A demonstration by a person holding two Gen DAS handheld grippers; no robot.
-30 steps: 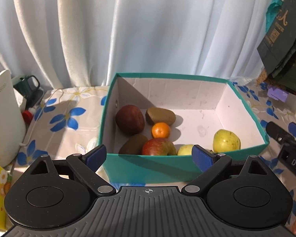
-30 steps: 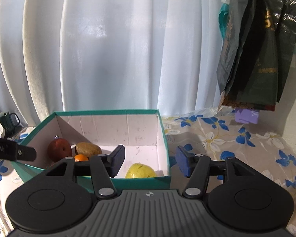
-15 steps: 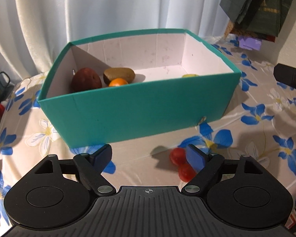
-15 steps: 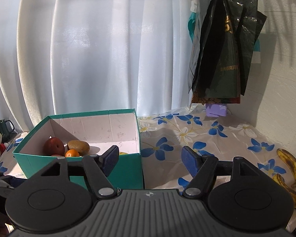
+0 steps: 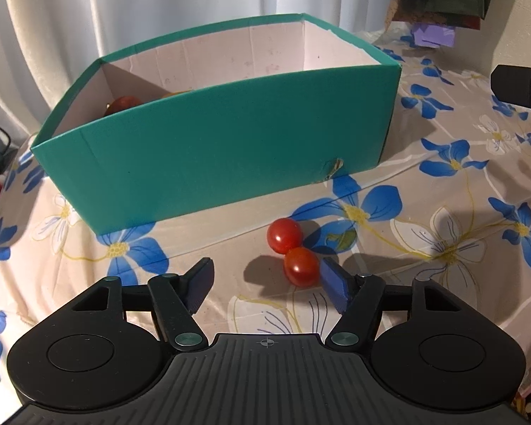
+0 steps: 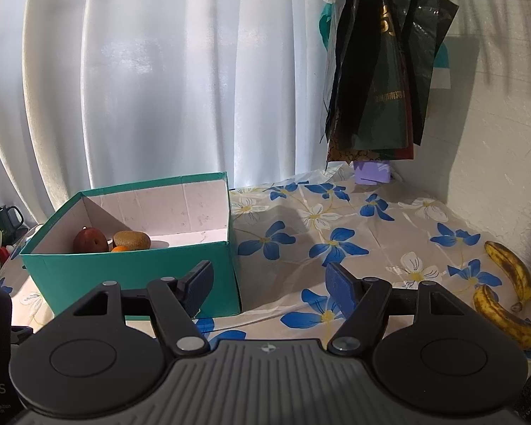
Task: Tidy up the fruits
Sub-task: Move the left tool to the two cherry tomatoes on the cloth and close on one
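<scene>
Two small red tomatoes lie on the flowered cloth in front of the teal box [image 5: 223,148]. The nearer tomato [image 5: 301,266] sits just inside the right finger of my left gripper [image 5: 269,281], whose jaws are closing with the pads not pressing on it; the farther tomato [image 5: 284,234] lies just beyond. My right gripper [image 6: 269,285] hangs open over the cloth, holding nothing, beside the teal box [image 6: 141,265]. In that box I see a dark red fruit [image 6: 90,241], a kiwi [image 6: 131,239] and part of an orange [image 6: 119,249]. Two spotted bananas [image 6: 509,272] lie at the right.
White curtains hang behind the table. Dark bags [image 6: 382,71] hang at the wall on the right, with a purple item [image 6: 371,171] below them. A dark green mug [image 6: 5,219] stands at the far left. The other gripper's black body [image 5: 520,85] shows at the right edge.
My left gripper dropped from above the box to the cloth in front of it, and its jaws narrowed around the nearer tomato. My right gripper swung right, away from the box, and its jaws widened a little.
</scene>
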